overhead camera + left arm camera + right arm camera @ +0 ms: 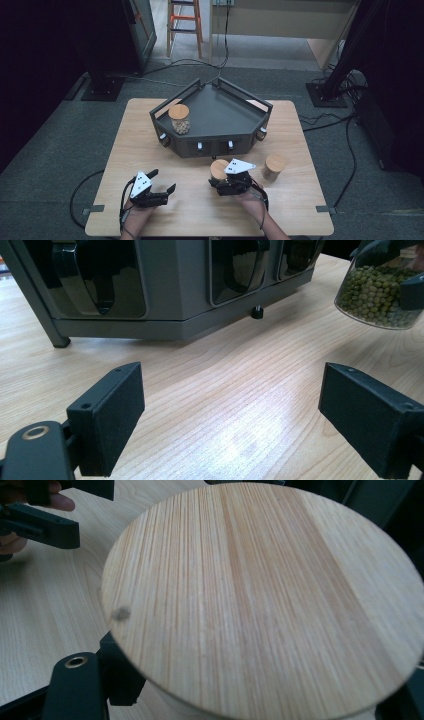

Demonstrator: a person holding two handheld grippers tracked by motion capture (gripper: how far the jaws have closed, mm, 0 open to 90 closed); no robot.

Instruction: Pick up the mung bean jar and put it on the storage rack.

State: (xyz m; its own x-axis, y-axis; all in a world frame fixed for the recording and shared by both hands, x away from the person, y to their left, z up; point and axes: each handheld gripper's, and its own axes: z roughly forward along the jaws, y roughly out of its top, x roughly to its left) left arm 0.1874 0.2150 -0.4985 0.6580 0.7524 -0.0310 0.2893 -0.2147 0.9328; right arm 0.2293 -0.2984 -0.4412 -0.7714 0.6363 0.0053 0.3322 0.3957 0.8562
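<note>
Right hand-held gripper [225, 181] clamps the green-bean jar [218, 170], apparently lifted just off the bench [300, 210] before the grey tray [260, 107]; left hand-held gripper [162, 181] idles open; next: carry onto tray.

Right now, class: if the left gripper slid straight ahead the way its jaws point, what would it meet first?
Probably the grey tray. The left gripper is open and empty, with bare table ahead up to the tray's front wall. The jar of green beans sits off to the side, though depth is hard to judge.
</note>
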